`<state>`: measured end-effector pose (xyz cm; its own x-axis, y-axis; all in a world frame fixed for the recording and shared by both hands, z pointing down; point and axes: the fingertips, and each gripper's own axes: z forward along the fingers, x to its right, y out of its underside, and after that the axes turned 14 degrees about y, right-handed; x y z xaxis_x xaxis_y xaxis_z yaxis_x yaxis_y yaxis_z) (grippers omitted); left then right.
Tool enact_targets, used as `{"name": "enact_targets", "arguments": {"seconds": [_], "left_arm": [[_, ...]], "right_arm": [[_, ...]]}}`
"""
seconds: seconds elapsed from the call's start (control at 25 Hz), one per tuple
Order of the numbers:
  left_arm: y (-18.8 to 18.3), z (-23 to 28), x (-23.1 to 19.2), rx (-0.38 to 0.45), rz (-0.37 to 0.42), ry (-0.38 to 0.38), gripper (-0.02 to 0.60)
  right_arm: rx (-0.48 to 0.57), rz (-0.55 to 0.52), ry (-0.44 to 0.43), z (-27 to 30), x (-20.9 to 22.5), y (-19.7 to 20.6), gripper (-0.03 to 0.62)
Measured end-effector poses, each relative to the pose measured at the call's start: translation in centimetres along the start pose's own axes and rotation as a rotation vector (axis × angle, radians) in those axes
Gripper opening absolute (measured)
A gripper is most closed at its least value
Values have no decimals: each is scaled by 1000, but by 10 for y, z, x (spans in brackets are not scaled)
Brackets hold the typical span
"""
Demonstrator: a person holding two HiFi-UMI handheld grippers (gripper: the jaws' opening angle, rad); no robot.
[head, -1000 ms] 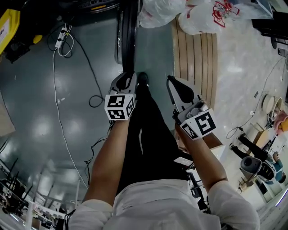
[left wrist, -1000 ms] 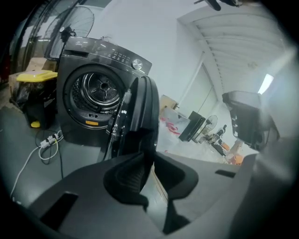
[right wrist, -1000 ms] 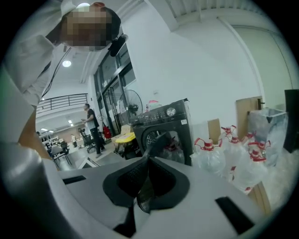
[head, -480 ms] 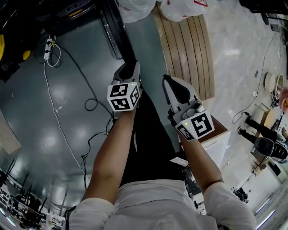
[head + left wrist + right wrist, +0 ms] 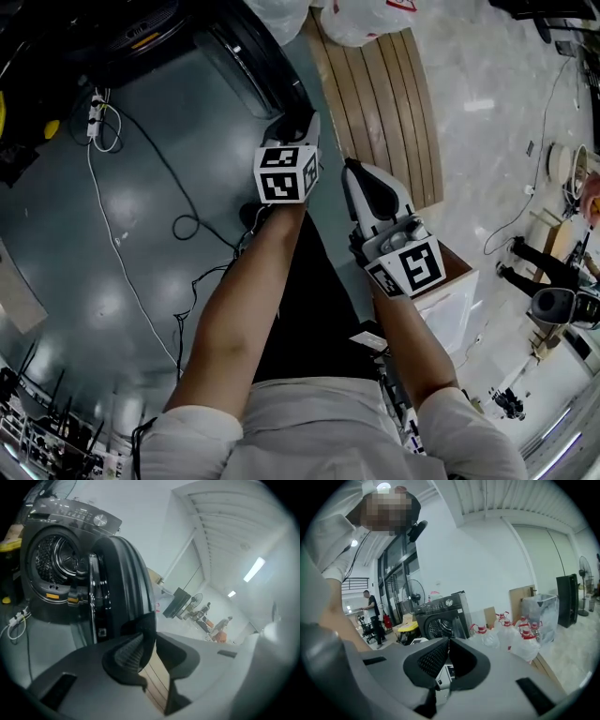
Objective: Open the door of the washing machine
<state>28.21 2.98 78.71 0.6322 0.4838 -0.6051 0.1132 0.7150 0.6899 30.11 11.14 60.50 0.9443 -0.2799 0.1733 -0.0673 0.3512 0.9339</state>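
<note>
**Head view:** The washing machine (image 5: 141, 33) is seen from above at the top of the frame. Its door (image 5: 251, 64) is swung well clear of the washing machine's front and shows as a dark bar running outward from it. The left gripper (image 5: 302, 127) is held near the door's free end. The right gripper (image 5: 361, 178) is carried farther from the washing machine, just beside the left gripper.

**Left gripper view:** The door is shown upright and edge-on, standing out roughly square to the washing machine's front, with its rim running top to bottom. The drum (image 5: 54, 557) is laid bare beside it. The left gripper's jaws have just been opening; a narrow gap is seen between them, and nothing is caught in it.

**Right gripper view:** The washing machine is pictured well off, with its drum exposed. The right gripper's jaws are pressed tip to tip, and nothing is held.

The opening is judged done in substance. Little appears to be left beyond drawing clear of the washing machine.
</note>
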Motion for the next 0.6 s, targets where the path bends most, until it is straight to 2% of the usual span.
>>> {"name": "enact_targets", "arguments": {"seconds": [0.16,0.32,0.44,0.6], "left_arm": [[-12,15,10,-62,29,76,74],[-49,-18,6,24,68,109,41],[-88,-74,-12,114,103,69,38],[-154,-180,-28,244,158,-38,28]], "right_arm": [[-21,-7,-1,8,-6,-3,32],[3,-24,-59,25,-19,-24,32],[57,-39,-124,45,-41,-55,34],[121,-44,-215,61,-82,-106,34]]}}
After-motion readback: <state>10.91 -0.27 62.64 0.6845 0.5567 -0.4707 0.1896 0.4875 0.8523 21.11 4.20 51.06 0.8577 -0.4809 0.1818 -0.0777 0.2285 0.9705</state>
